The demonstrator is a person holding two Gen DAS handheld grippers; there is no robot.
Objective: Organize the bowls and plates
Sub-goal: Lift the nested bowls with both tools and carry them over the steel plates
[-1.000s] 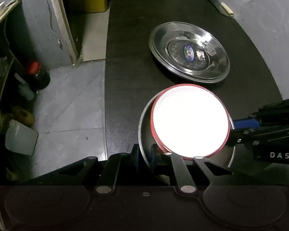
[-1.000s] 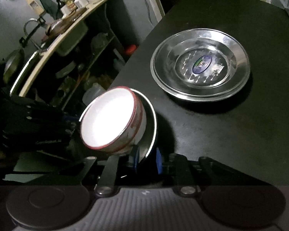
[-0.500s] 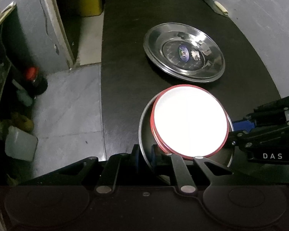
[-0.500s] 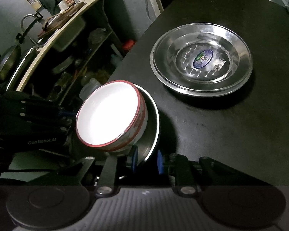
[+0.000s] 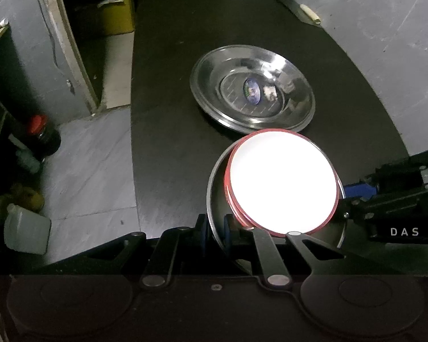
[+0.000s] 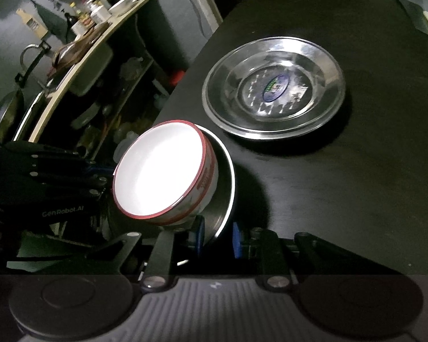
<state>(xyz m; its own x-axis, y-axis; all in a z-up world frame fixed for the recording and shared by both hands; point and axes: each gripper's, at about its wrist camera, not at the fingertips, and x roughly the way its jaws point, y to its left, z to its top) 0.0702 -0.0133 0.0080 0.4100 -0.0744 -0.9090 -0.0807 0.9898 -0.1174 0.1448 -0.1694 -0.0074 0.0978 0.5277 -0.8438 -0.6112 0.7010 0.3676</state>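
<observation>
A white bowl with a red rim sits on a steel plate, and both are held just above the black table. My left gripper is shut on the plate's near rim, its blue pads pinching the edge. My right gripper is shut on the opposite rim. In the right wrist view the plate and bowl look tilted. A second steel plate with a blue sticker lies flat on the table just beyond.
A cluttered shelf unit with bottles stands left of the table. On the floor are a pale plastic jug, a red-capped bottle and a yellow box. A pale-handled tool lies at the table's far end.
Both views have rolled slightly, so the plate on the table sits more to the left in the left wrist view. Both grips on the held plate are unchanged.
</observation>
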